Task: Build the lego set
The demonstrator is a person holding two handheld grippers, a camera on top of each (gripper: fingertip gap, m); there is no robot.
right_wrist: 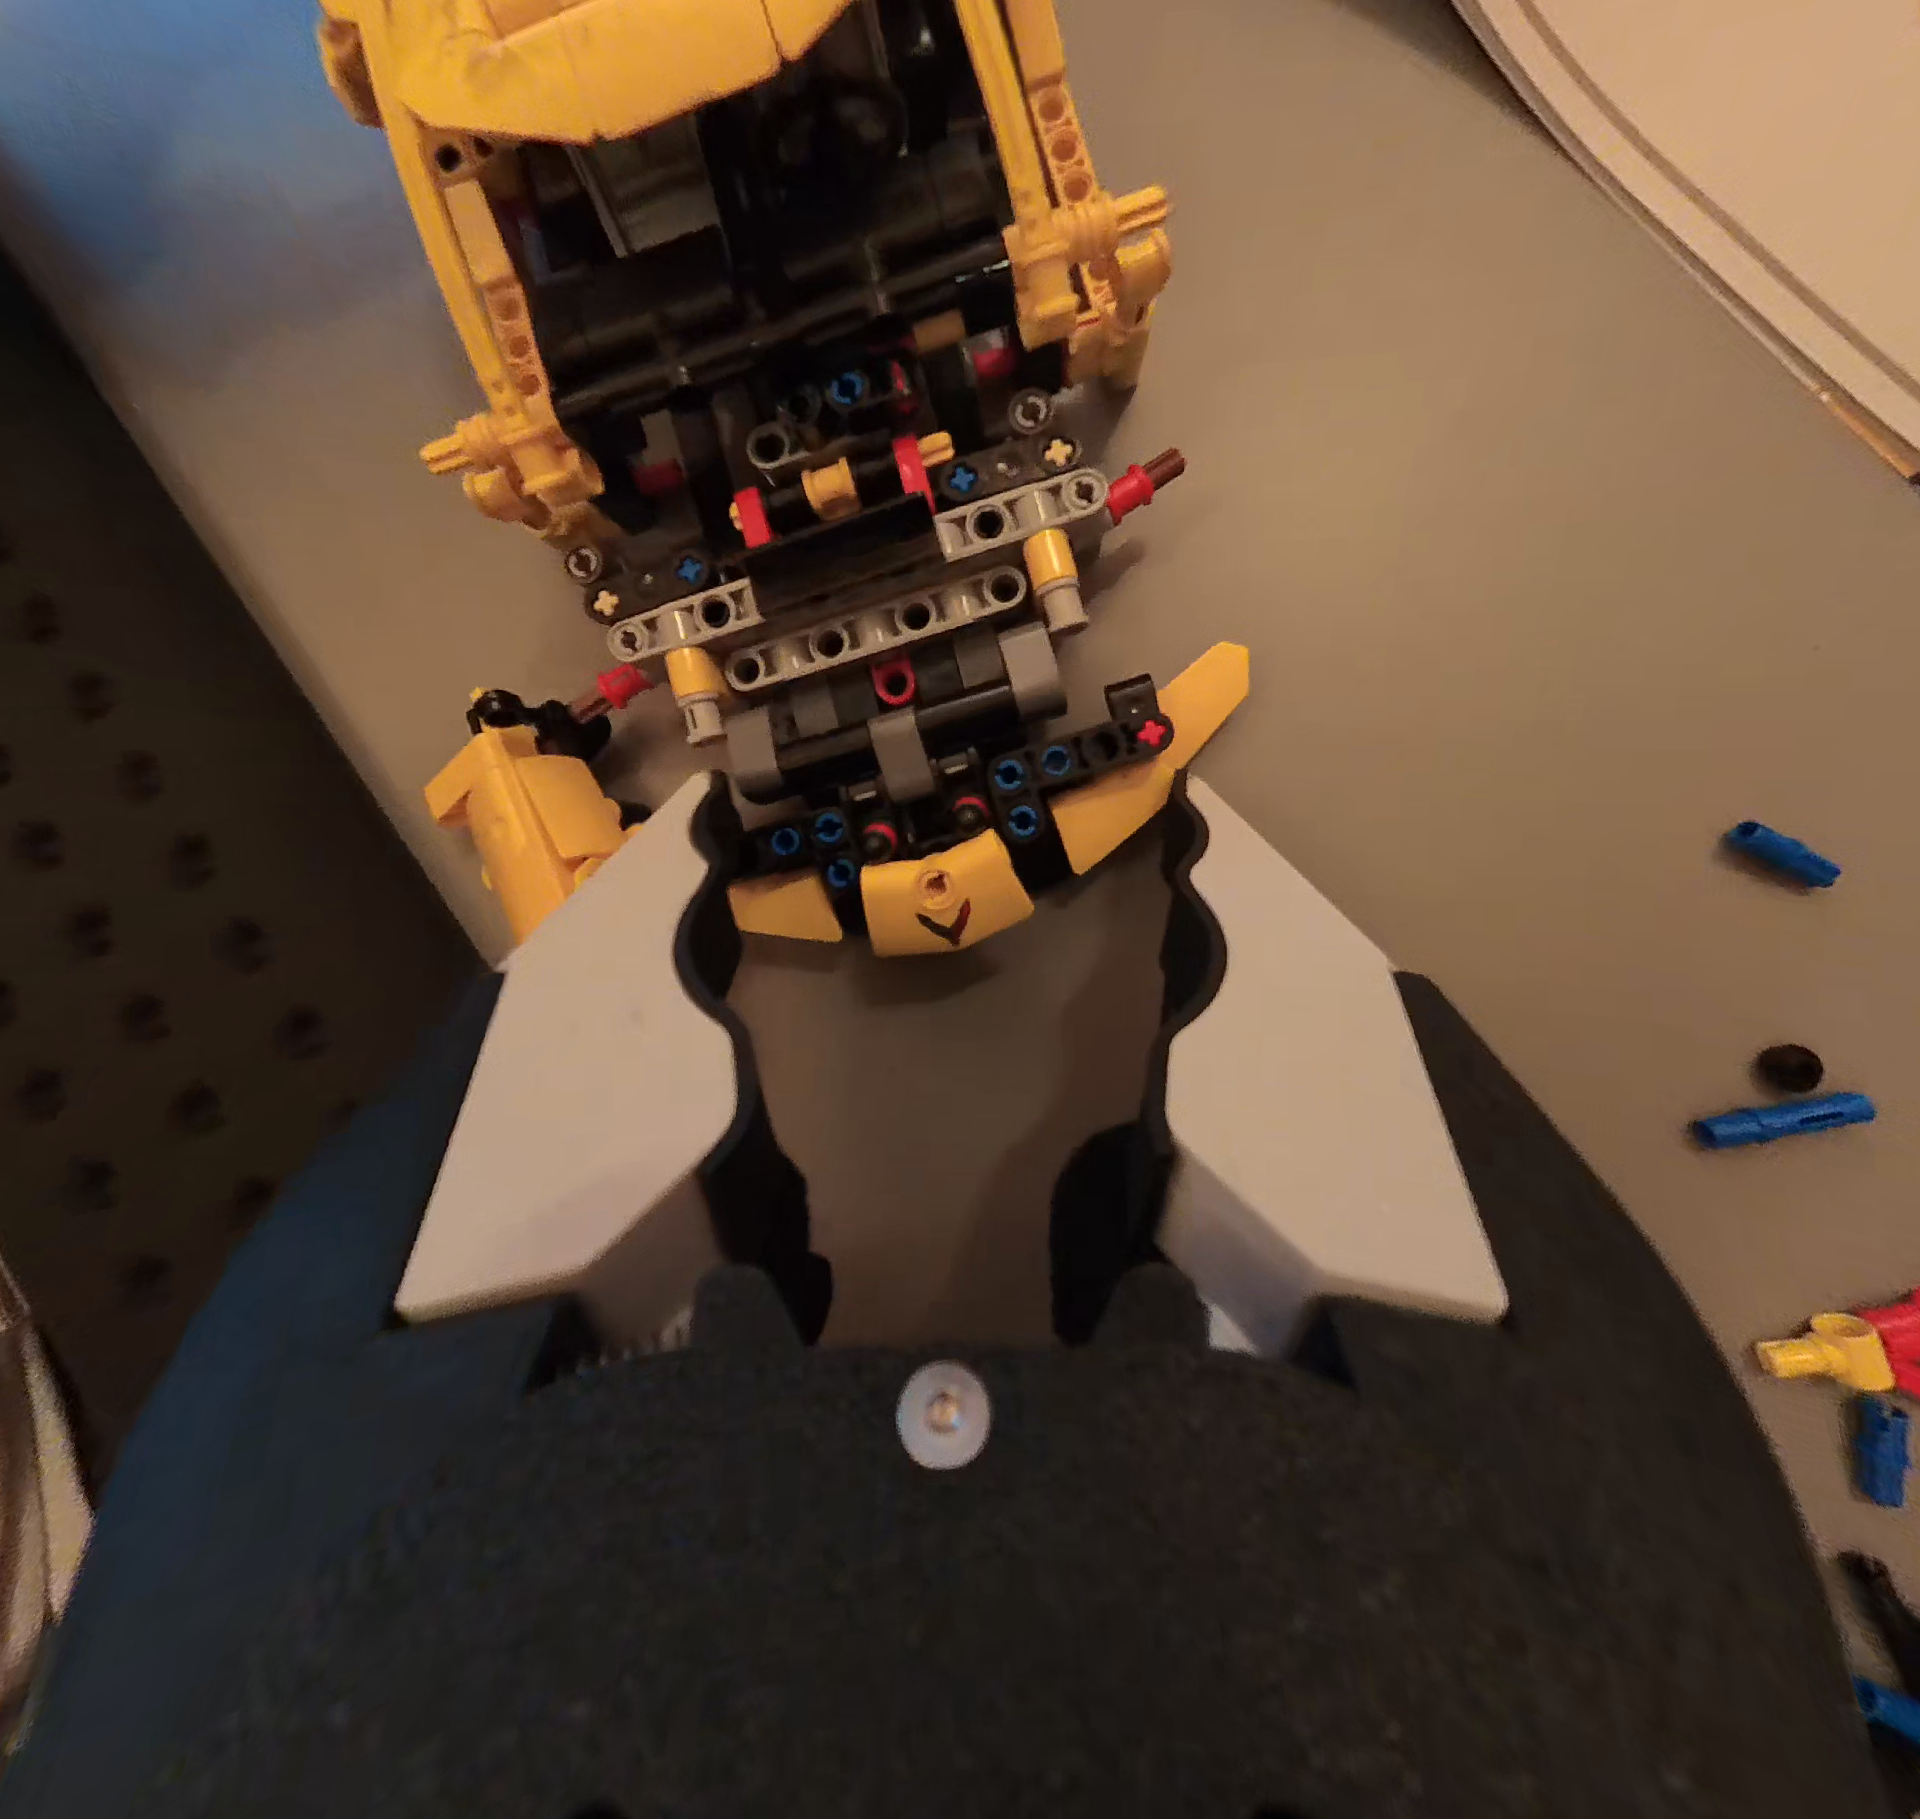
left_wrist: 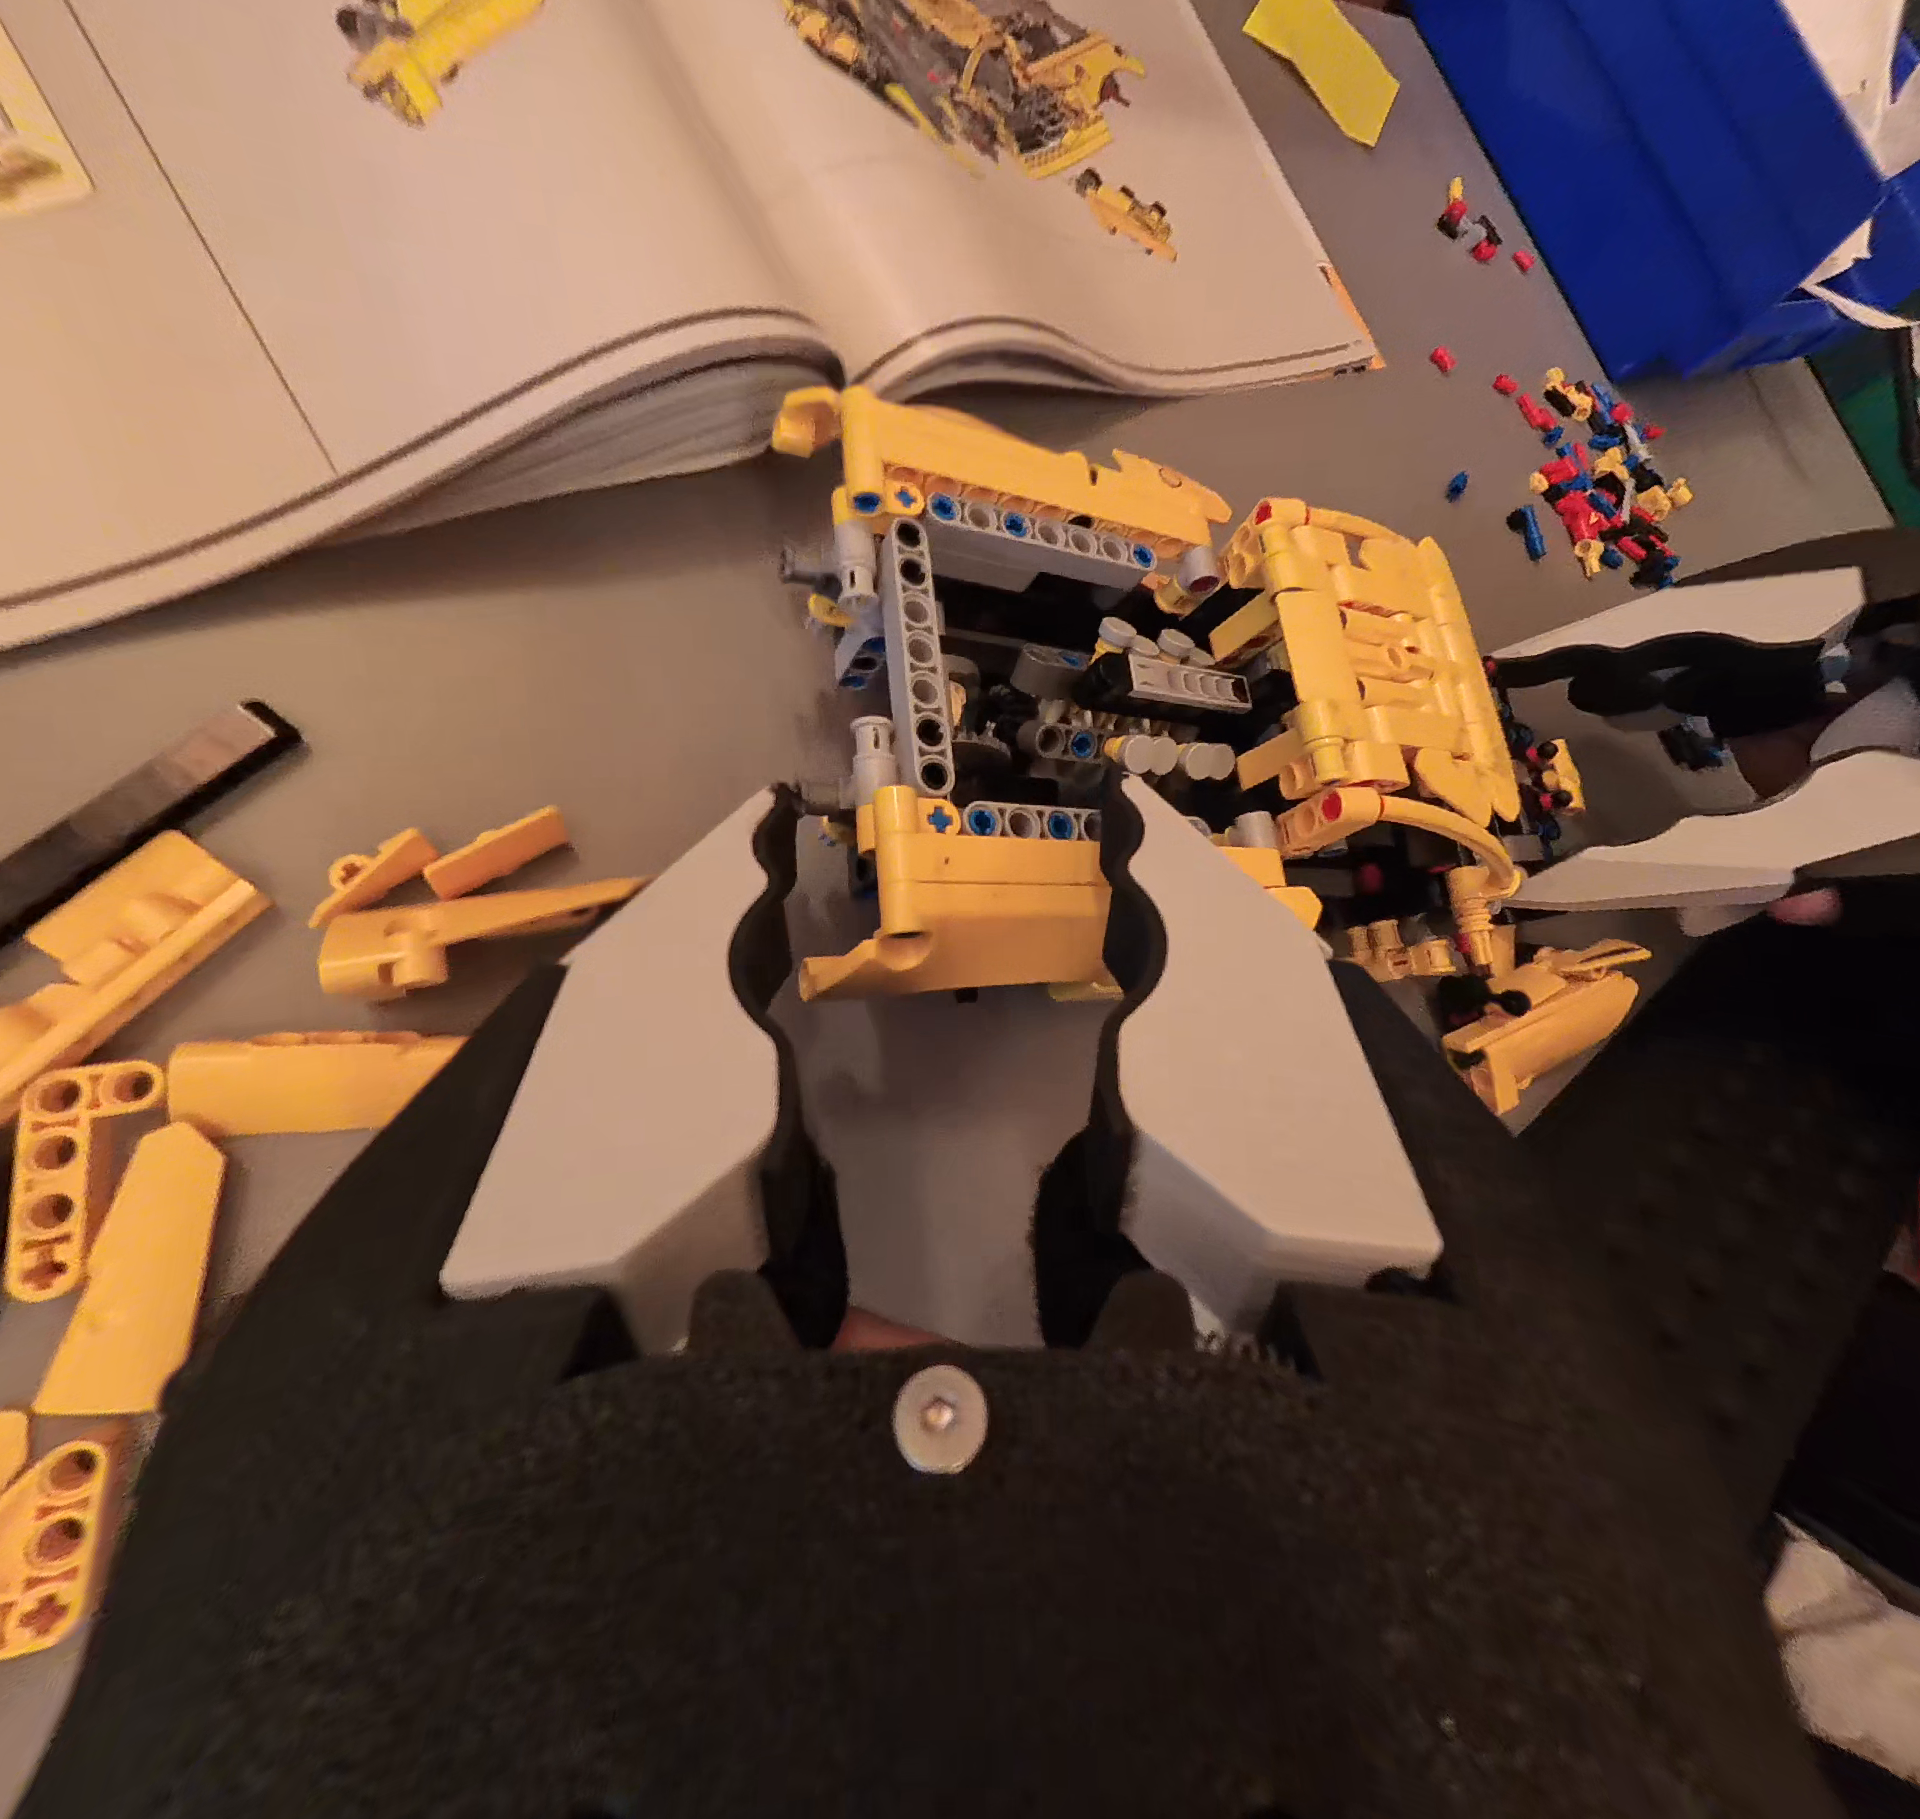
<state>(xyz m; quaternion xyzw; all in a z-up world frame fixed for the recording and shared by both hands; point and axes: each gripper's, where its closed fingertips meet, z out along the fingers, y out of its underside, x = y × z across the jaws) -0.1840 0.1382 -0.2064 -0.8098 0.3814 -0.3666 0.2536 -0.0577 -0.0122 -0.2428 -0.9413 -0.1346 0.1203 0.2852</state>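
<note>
left wrist view: the left gripper (left_wrist: 951,896) has its grey fingers (left_wrist: 644,1073) spread around the near yellow corner of the lego car model (left_wrist: 1122,689), one on each side of that corner block; whether they actually press it i cannot tell. the half-built yellow car sits on the grey table (left_wrist: 468,689), just in front of the open instruction booklet (left_wrist: 582,211). loose yellow panels and beams (left_wrist: 208,1021) lie to the left, a pile of small red, blue and black pins (left_wrist: 1590,491) to the right, near a blue bin (left_wrist: 1652,107). the right gripper (left_wrist: 1538,761) comes in from the right edge, fingers apart at the car's far end.

over to the right wrist view: the right gripper (right_wrist: 945,834) is wide open, its tips flanking the car's (right_wrist: 831,419) yellow nose piece, apparently with gaps on both sides. a few blue pins (right_wrist: 1782,1120) are scattered on the table (right_wrist: 1455,626) to the right.
</note>
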